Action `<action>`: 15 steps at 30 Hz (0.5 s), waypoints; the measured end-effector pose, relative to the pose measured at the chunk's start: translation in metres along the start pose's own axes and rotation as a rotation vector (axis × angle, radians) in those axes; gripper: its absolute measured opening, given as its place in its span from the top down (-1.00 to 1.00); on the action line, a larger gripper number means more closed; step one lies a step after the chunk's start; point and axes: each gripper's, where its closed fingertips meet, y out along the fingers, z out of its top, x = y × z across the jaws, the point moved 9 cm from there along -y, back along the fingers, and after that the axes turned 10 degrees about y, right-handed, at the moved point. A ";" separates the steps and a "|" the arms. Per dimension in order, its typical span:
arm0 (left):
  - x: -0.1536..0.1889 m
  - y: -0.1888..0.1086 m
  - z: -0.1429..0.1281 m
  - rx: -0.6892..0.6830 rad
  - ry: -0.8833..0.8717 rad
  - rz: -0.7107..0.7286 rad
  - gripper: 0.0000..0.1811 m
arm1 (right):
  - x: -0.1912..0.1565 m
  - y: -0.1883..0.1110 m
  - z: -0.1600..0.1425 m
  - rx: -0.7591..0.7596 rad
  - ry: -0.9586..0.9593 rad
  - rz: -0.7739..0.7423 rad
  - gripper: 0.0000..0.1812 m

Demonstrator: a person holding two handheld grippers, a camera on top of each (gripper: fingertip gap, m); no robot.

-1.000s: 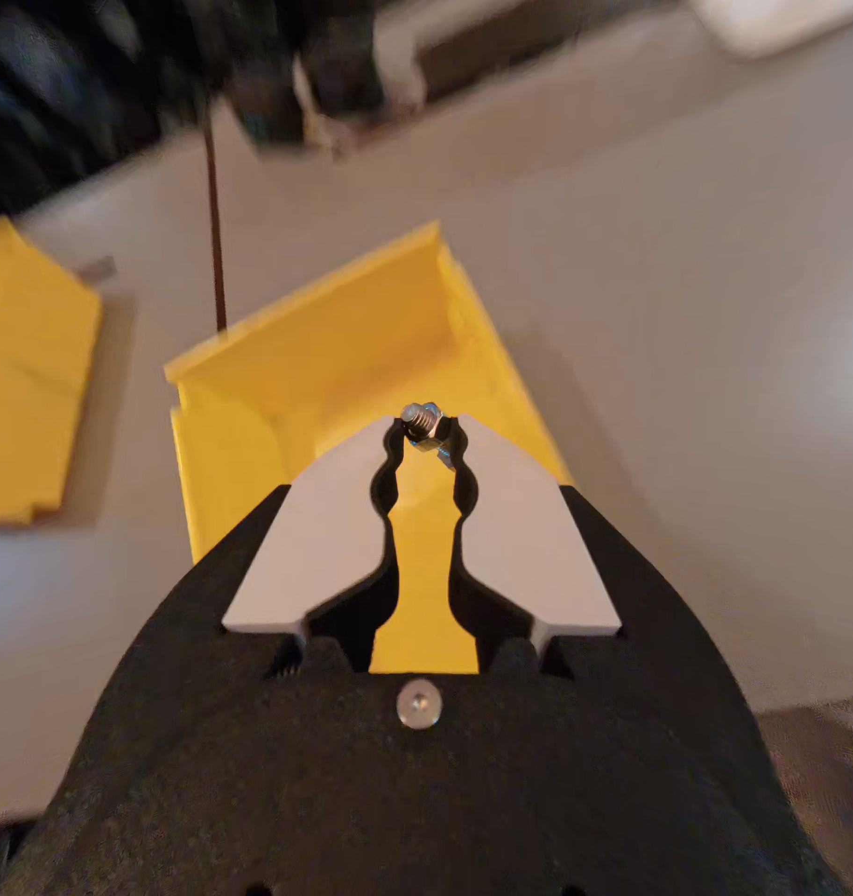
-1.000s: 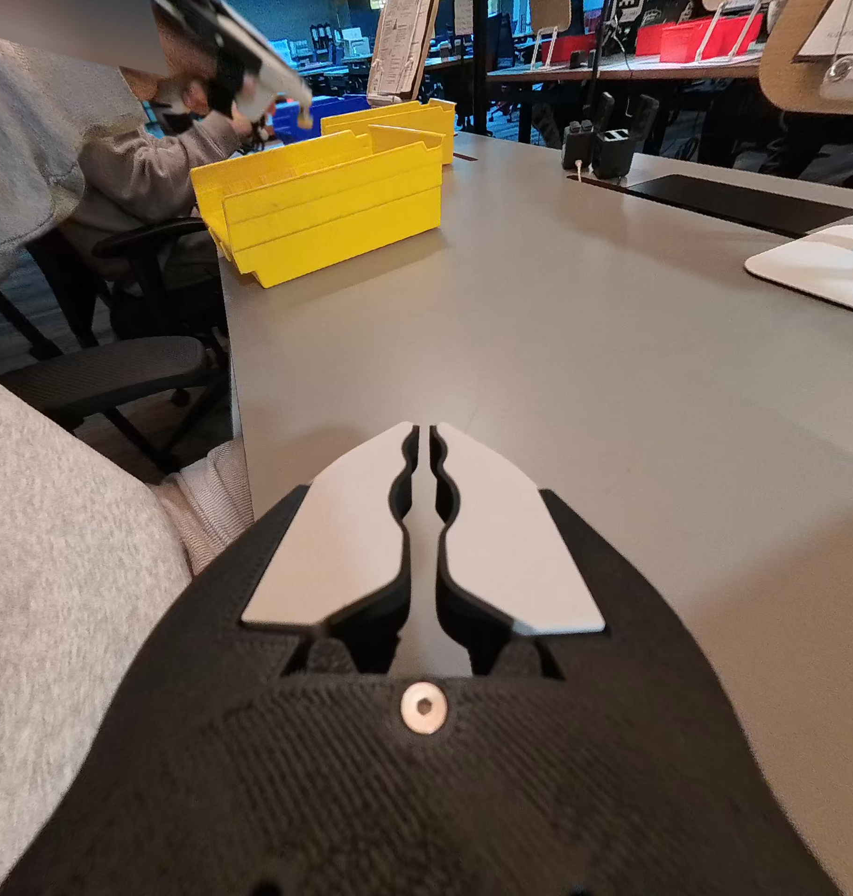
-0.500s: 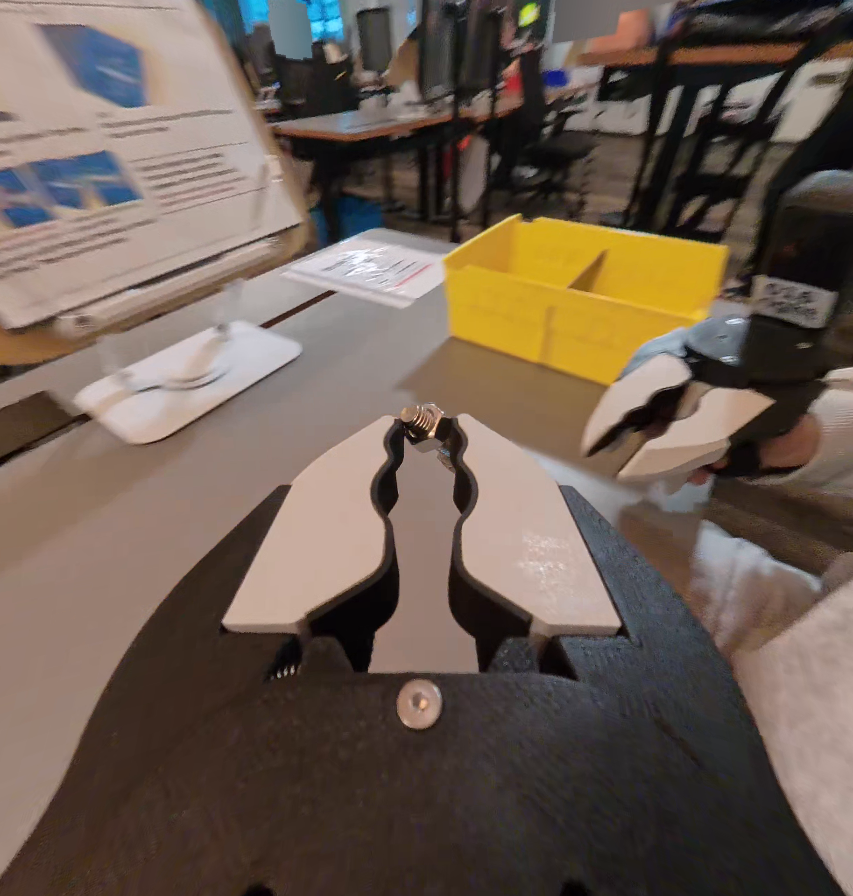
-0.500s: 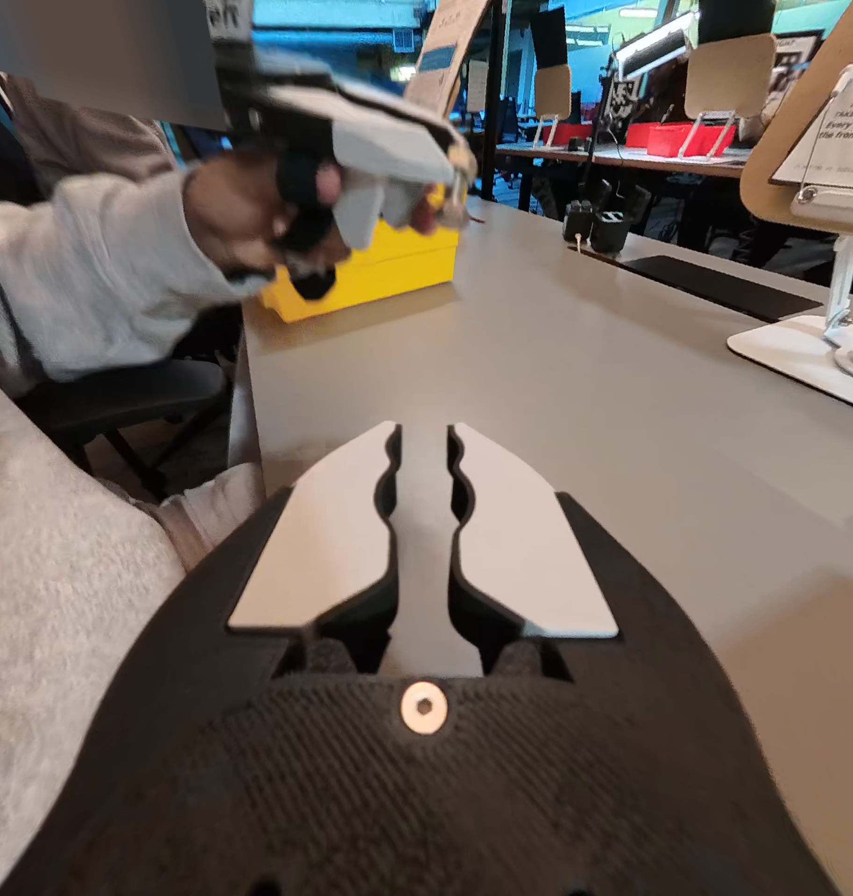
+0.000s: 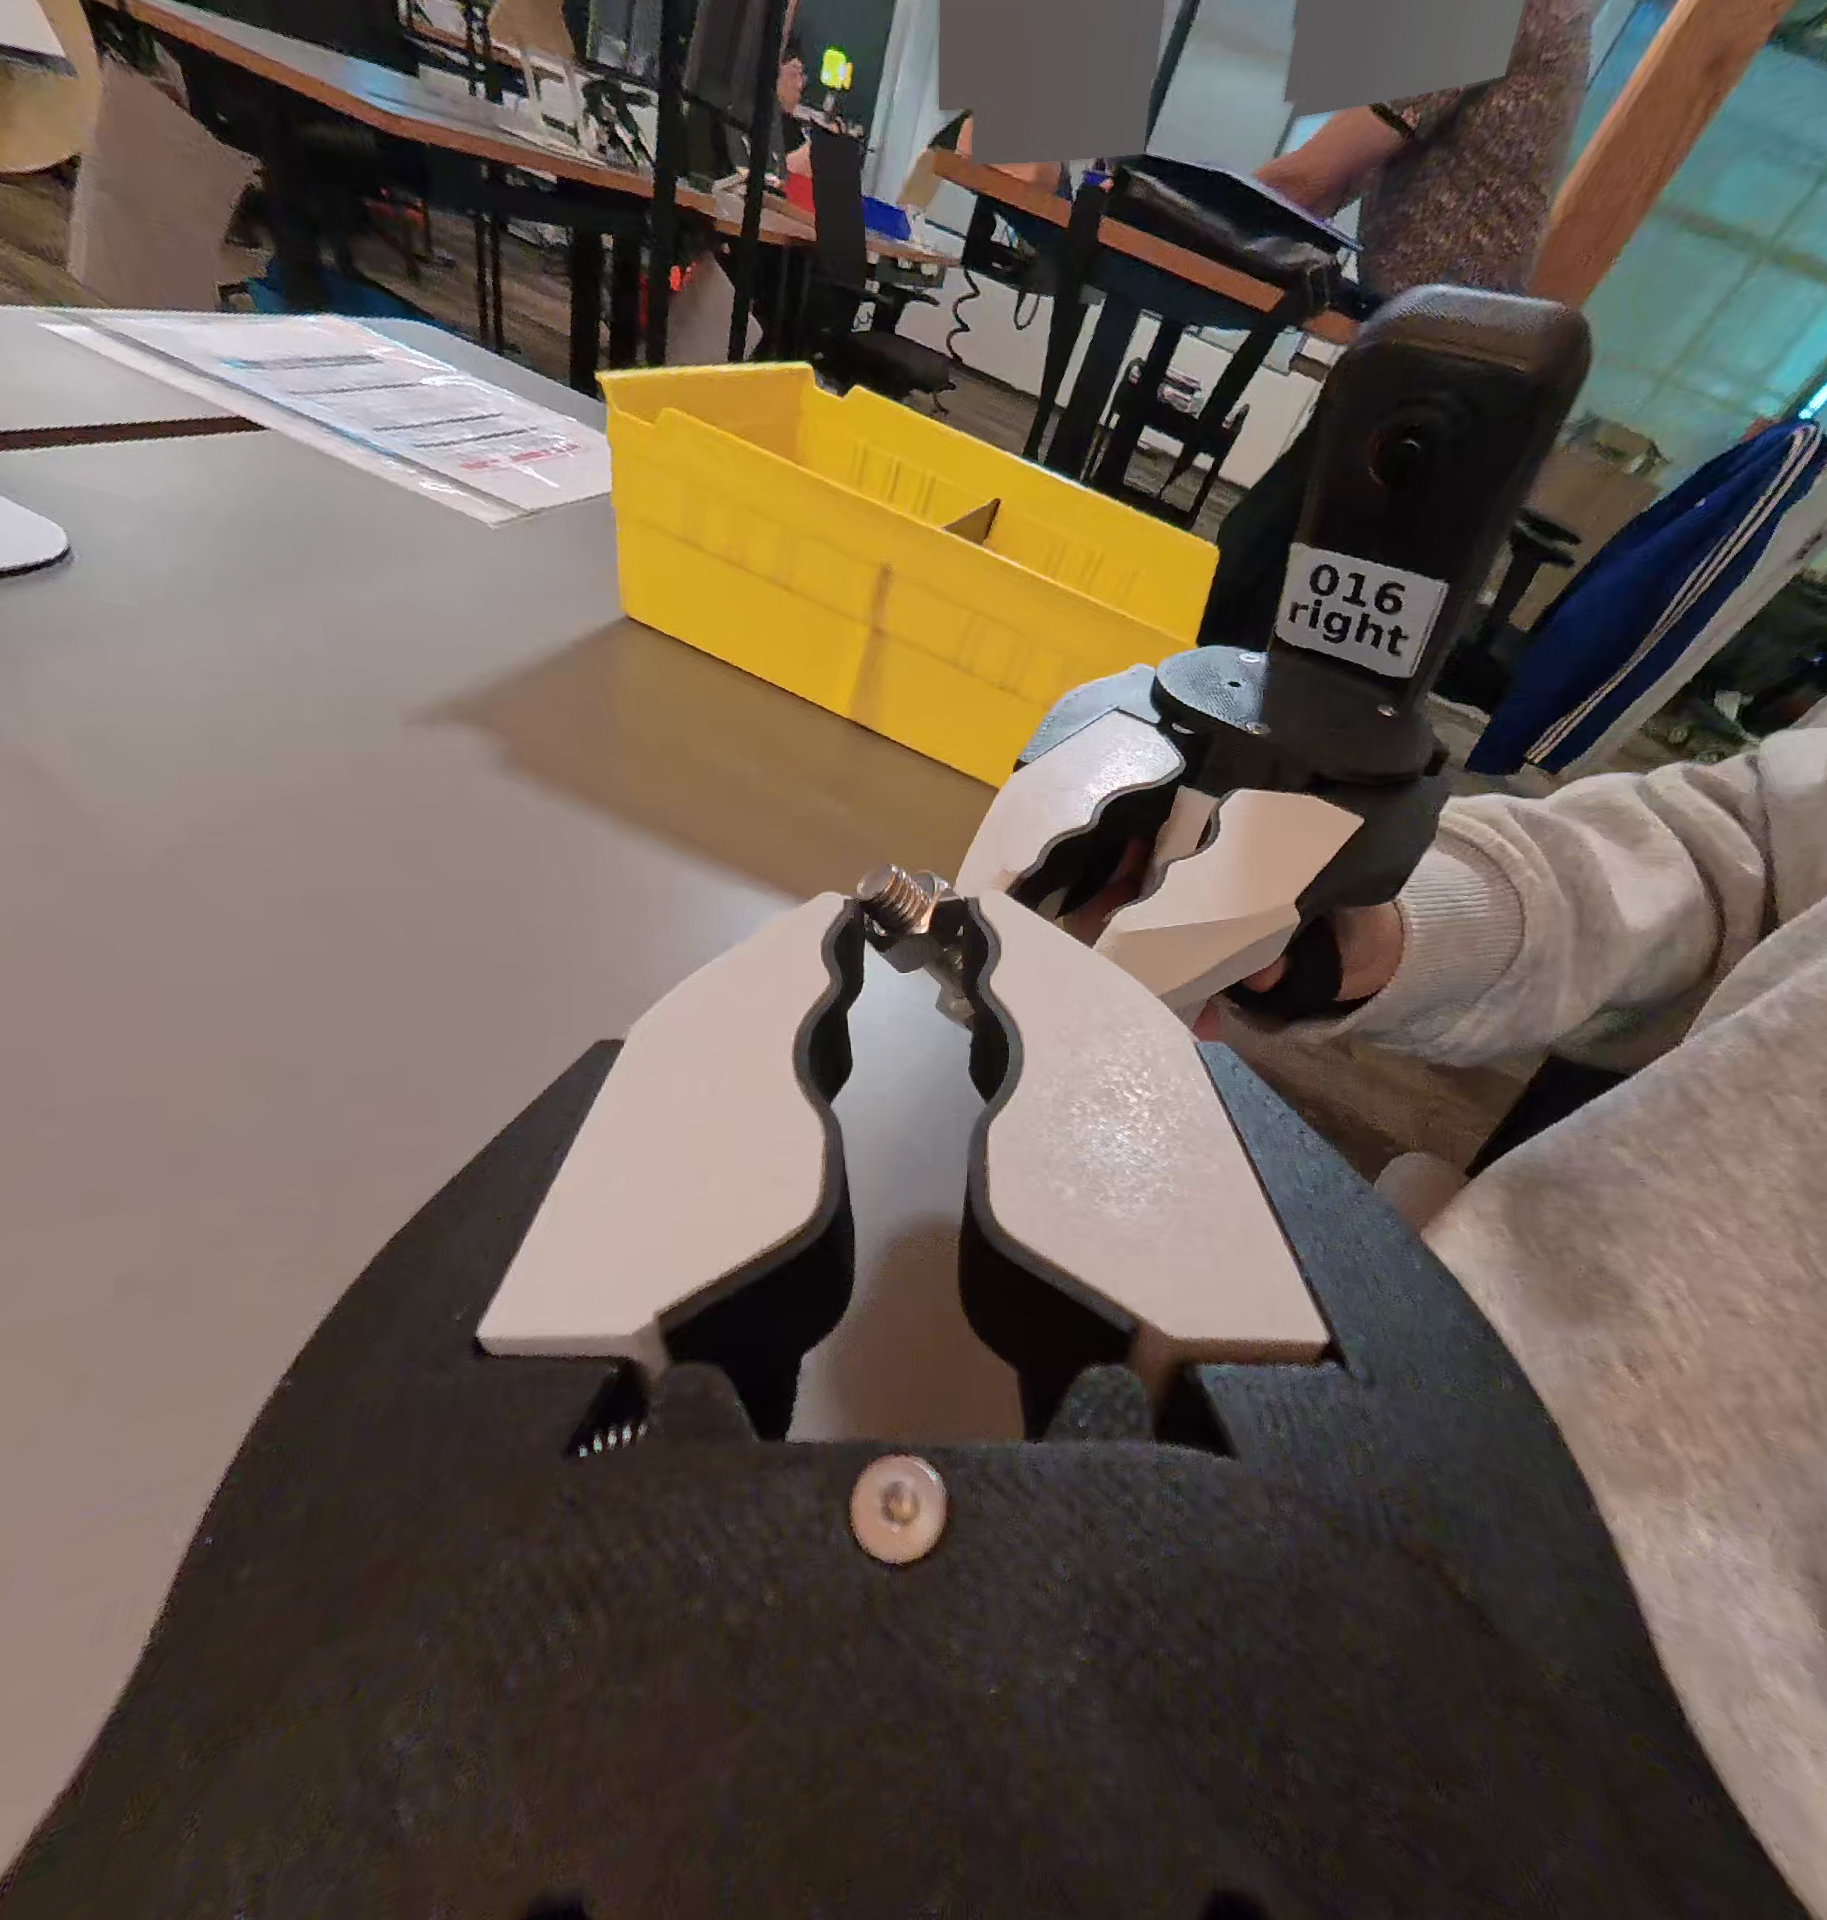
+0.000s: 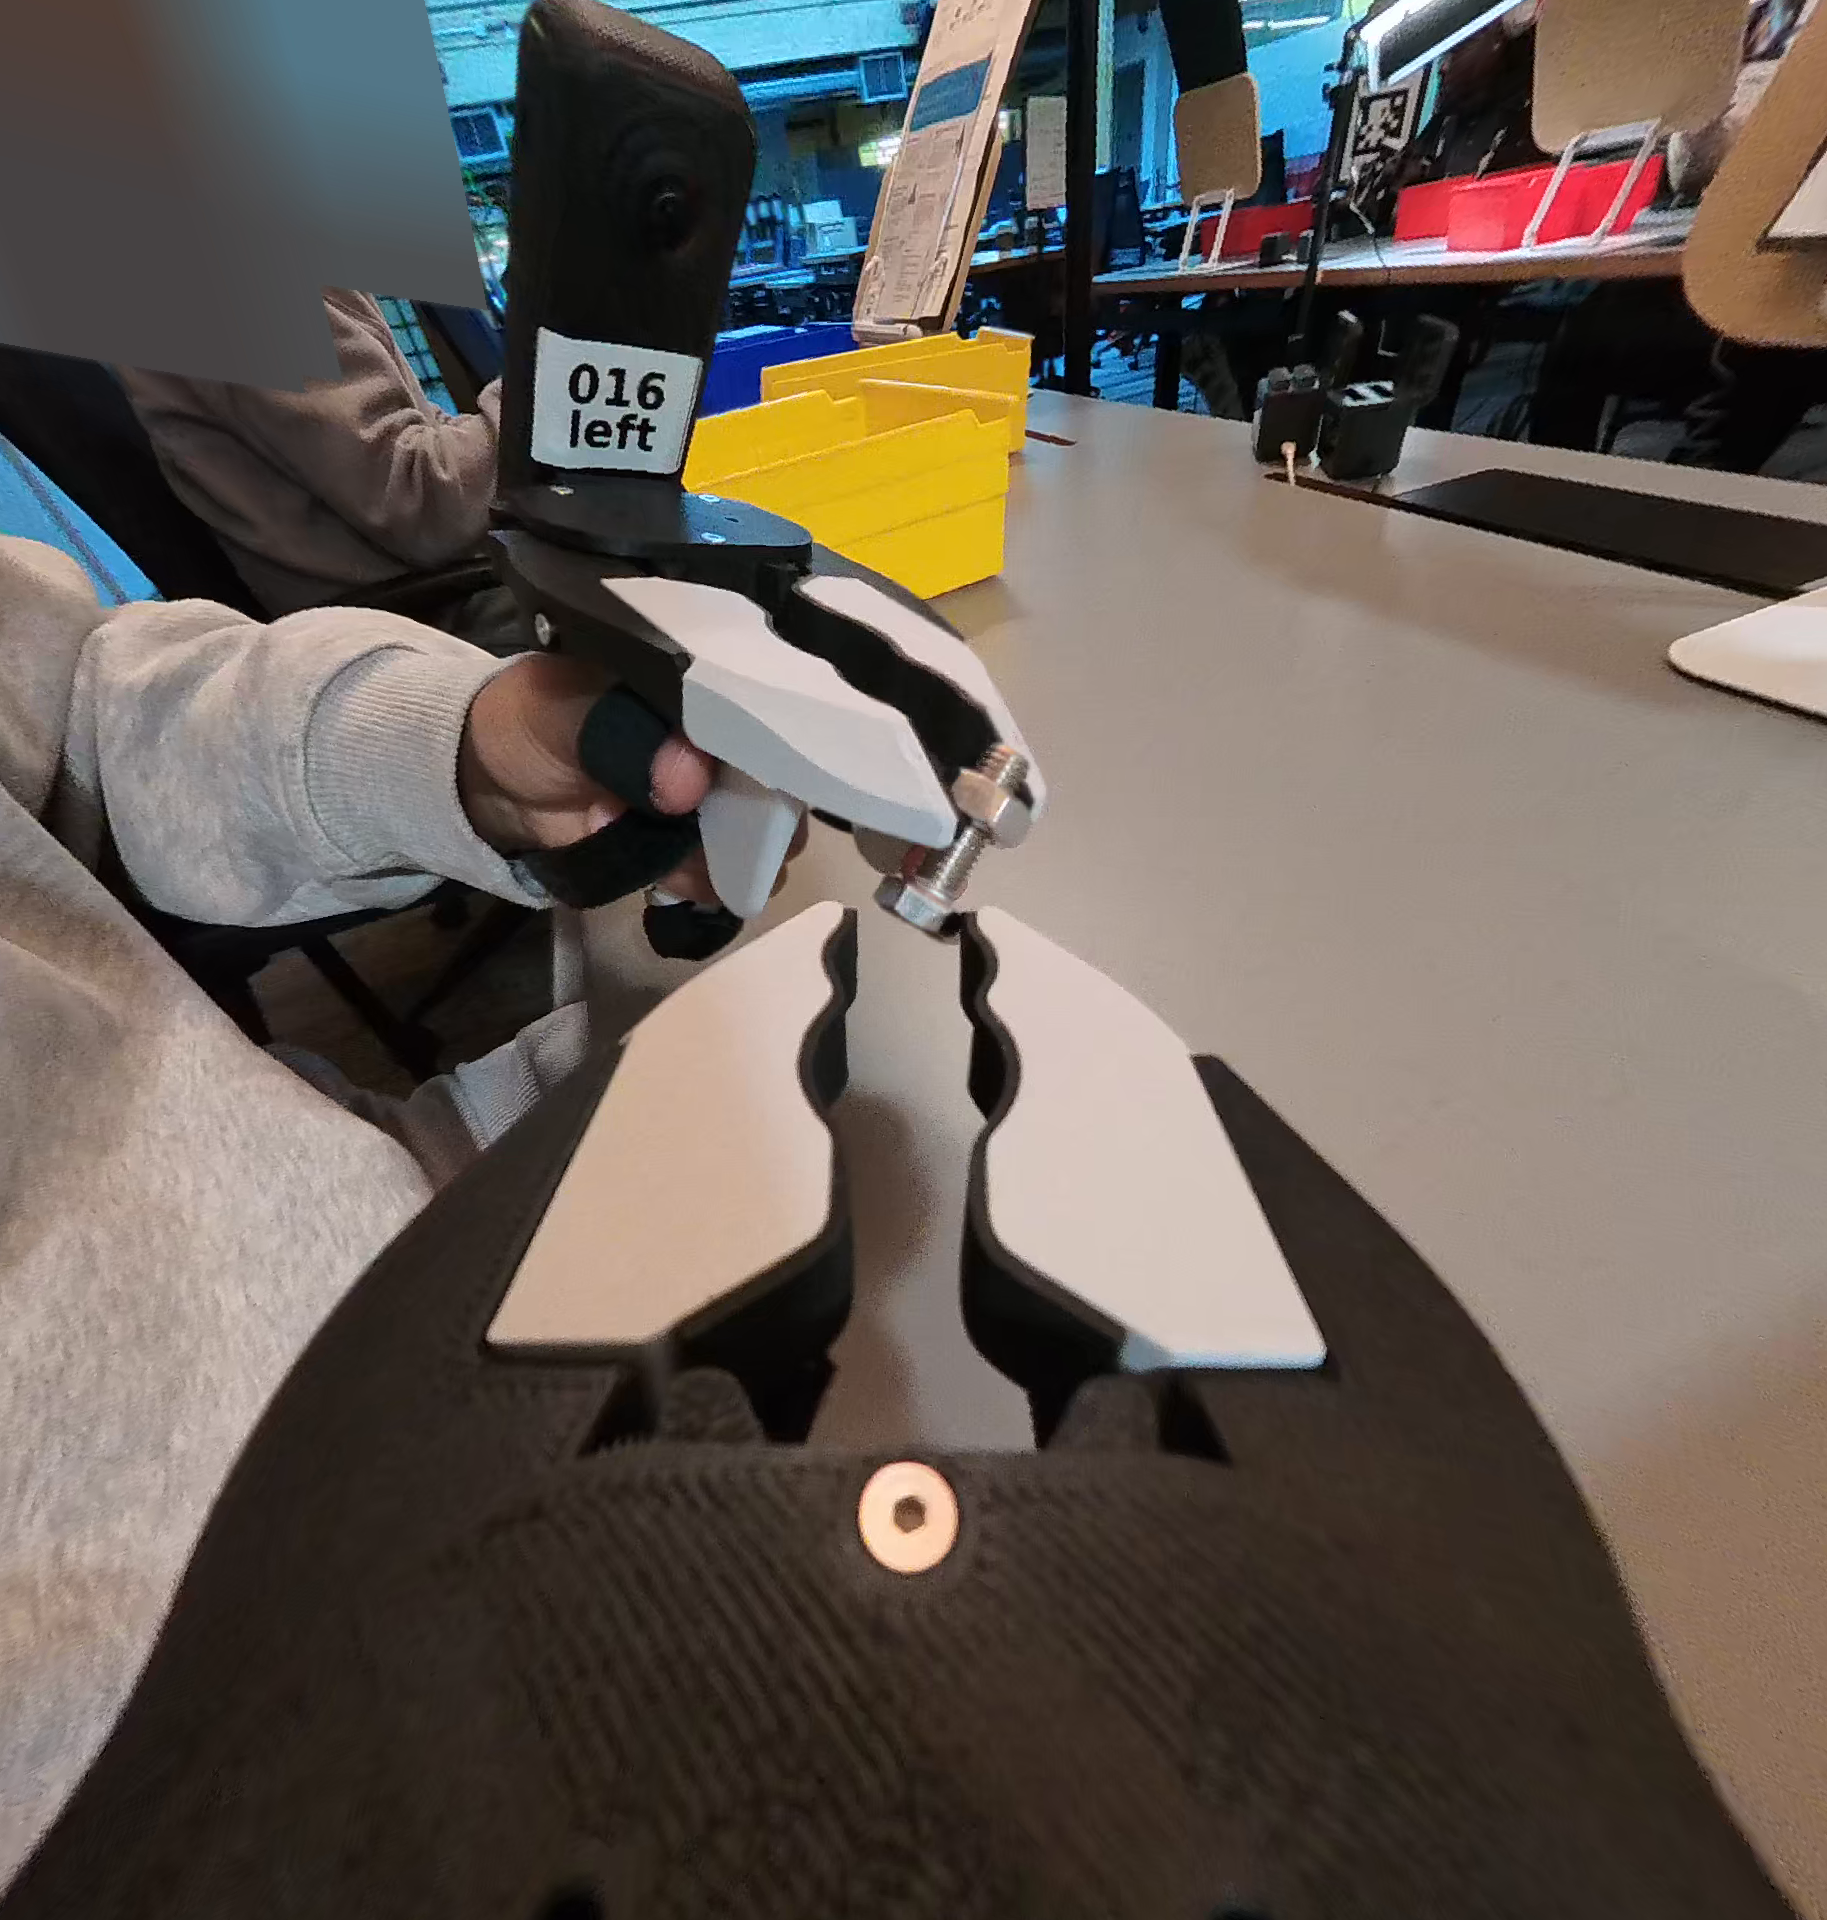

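Observation:
My left gripper (image 5: 907,914) is shut on a steel bolt with a nut (image 5: 904,920) and holds it at the fingertips above the grey table (image 5: 265,831). In the right wrist view the left gripper (image 6: 976,805) grips the nut, and the bolt (image 6: 956,852) hangs down at a slant with its hex head lowest. My right gripper (image 6: 904,920) is open, and the bolt's head sits just at the gap between its fingertips. In the left wrist view the right gripper (image 5: 1075,883) shows close to the right of the bolt, jaws apart.
A yellow divided bin (image 5: 888,603) stands on the table beyond the grippers. More yellow bins (image 6: 888,468) stand at the far left edge. A laminated sheet (image 5: 369,405), a white stand base (image 6: 1782,655) and a black mat (image 6: 1615,520) lie farther off. People sit and stand around. Only a small space, under 4 cm, lies between the two pairs of fingers.
My left gripper carried the bolt away from the yellow bin and swung round toward my right gripper. My right gripper opened and came up to the bolt's head.

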 end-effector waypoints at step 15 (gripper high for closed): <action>0.002 0.001 -0.013 0.067 -0.007 -0.181 0.80 | 0.019 0.005 -0.006 -0.015 0.349 0.277 0.85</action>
